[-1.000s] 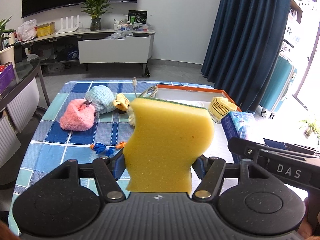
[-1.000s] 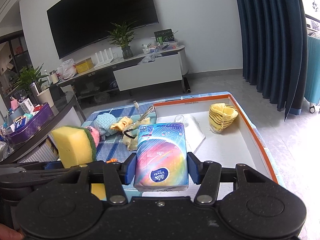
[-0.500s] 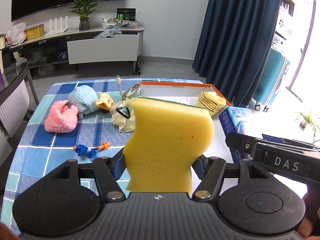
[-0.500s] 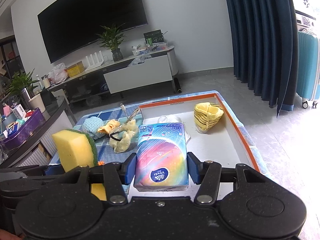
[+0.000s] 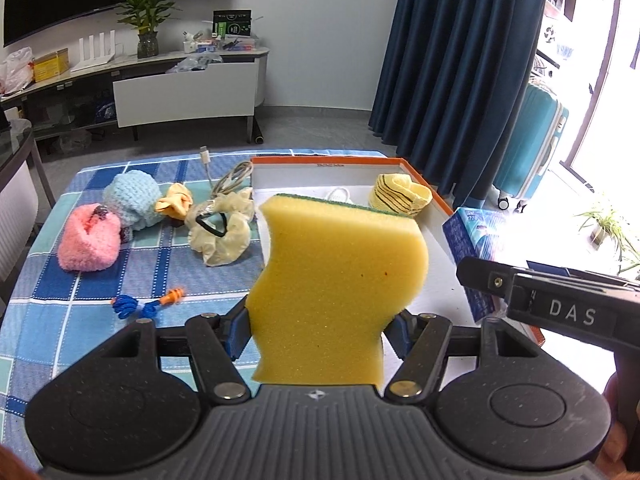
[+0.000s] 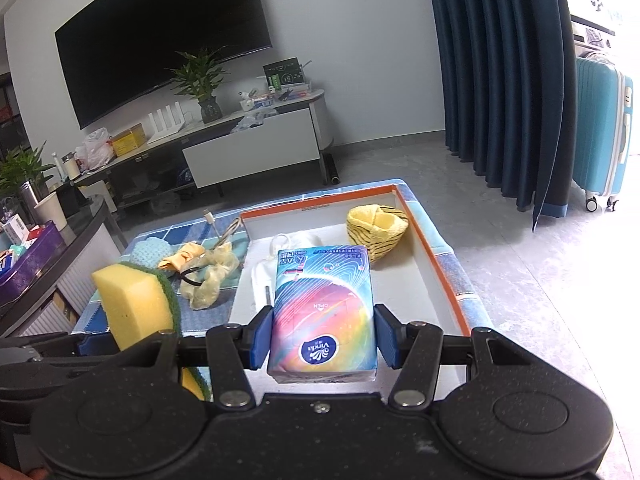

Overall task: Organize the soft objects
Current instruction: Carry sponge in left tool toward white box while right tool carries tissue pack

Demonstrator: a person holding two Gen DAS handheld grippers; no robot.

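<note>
My left gripper [image 5: 318, 330] is shut on a yellow sponge [image 5: 340, 288] with a green scouring back, held upright above the table. In the right wrist view the same sponge [image 6: 132, 304] shows at the left. My right gripper [image 6: 322, 338] is shut on a rainbow-printed tissue pack [image 6: 324, 308], held over the near part of the orange-rimmed white tray [image 6: 436, 264]. In the tray lie a yellow striped knit hat [image 6: 376, 228] and a white mask [image 6: 268, 272]. On the checked cloth lie a pink knit pouch [image 5: 89, 240], a light blue knit item [image 5: 134, 198] and a cream scrunchie [image 5: 224, 228].
Blue and orange corded earplugs [image 5: 146, 304] lie on the blue checked tablecloth [image 5: 60, 320] near my left gripper. A grey cable [image 5: 228, 176] lies by the tray's far left corner. A glass side table [image 6: 48, 240] stands left, a teal suitcase [image 6: 602, 136] and dark curtain right.
Both grippers have shifted to the right with their loads still held. The tray now sits nearer the middle of both views and the knit items have slid left.
</note>
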